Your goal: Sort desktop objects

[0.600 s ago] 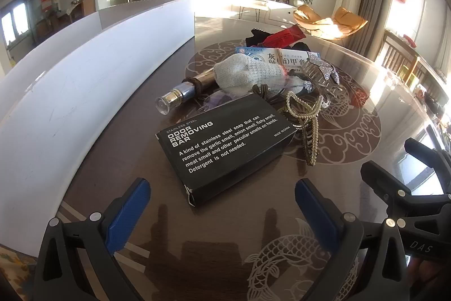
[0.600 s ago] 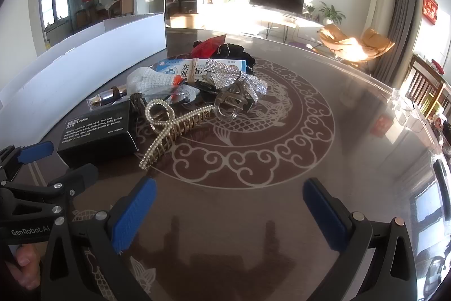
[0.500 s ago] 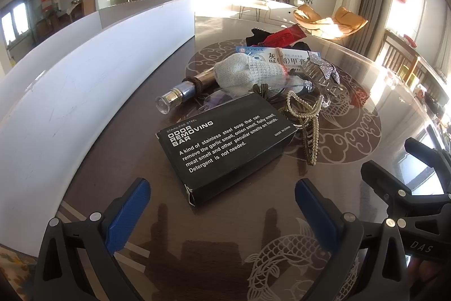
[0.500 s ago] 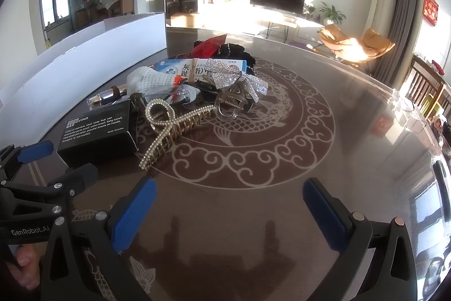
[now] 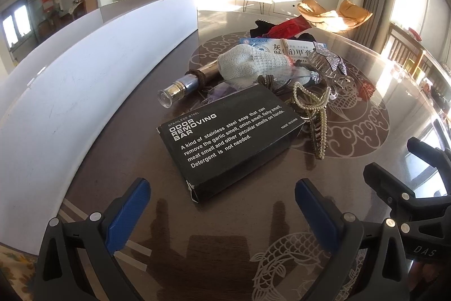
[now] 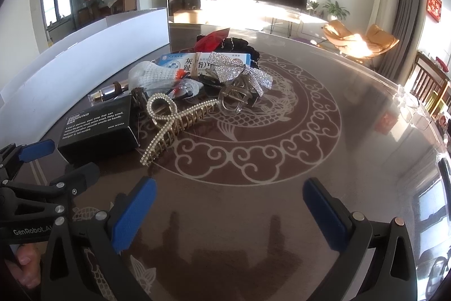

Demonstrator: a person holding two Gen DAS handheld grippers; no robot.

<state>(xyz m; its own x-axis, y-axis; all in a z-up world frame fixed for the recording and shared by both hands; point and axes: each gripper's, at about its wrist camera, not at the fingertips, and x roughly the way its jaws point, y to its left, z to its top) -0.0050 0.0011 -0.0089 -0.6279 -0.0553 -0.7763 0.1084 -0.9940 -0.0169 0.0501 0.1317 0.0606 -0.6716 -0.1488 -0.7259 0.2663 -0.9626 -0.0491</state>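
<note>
Clutter on table: black lettered box, pearl hair claw; both grippers' fingers spread, empty.

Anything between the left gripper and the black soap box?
No. In the left wrist view only bare table shows between the open left gripper and the black soap box.

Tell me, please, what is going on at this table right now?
A person holds a gripper in each hand above a dark table, sorting a pile of small things. The left gripper and right gripper are both open and empty. The left one faces a black box; a pearl hair clip lies beside it, with a glove, a rhinestone bow and a small bottle behind. Nothing is picked up yet.
</note>
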